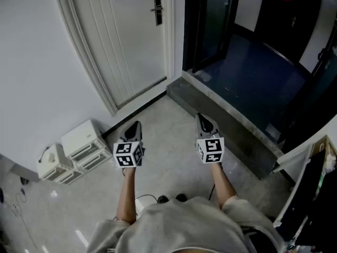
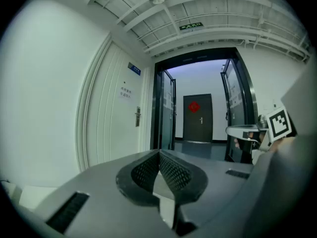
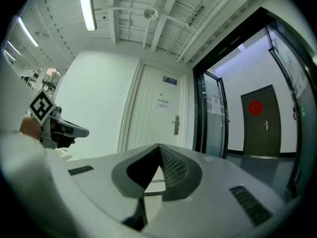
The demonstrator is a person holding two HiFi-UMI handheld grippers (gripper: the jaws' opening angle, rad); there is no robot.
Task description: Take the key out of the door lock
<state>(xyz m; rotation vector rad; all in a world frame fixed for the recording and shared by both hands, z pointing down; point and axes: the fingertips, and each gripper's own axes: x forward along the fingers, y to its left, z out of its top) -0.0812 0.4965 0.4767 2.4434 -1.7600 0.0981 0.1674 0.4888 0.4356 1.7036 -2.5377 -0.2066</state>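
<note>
A: Left gripper (image 1: 136, 126) and right gripper (image 1: 204, 121) side by side, both jaws pinched together, nothing in them.

B: Door lock (image 1: 157, 10) well ahead on the white door (image 1: 126, 46); key too small to spot. Open floor (image 1: 168, 117) between, stone step (image 1: 231, 126) edging the right.

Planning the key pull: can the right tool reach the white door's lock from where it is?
Probably not yet. The right tool, shut and empty, is well short of the door lock; nothing seems to stand between them, so stepping closer should do.
</note>
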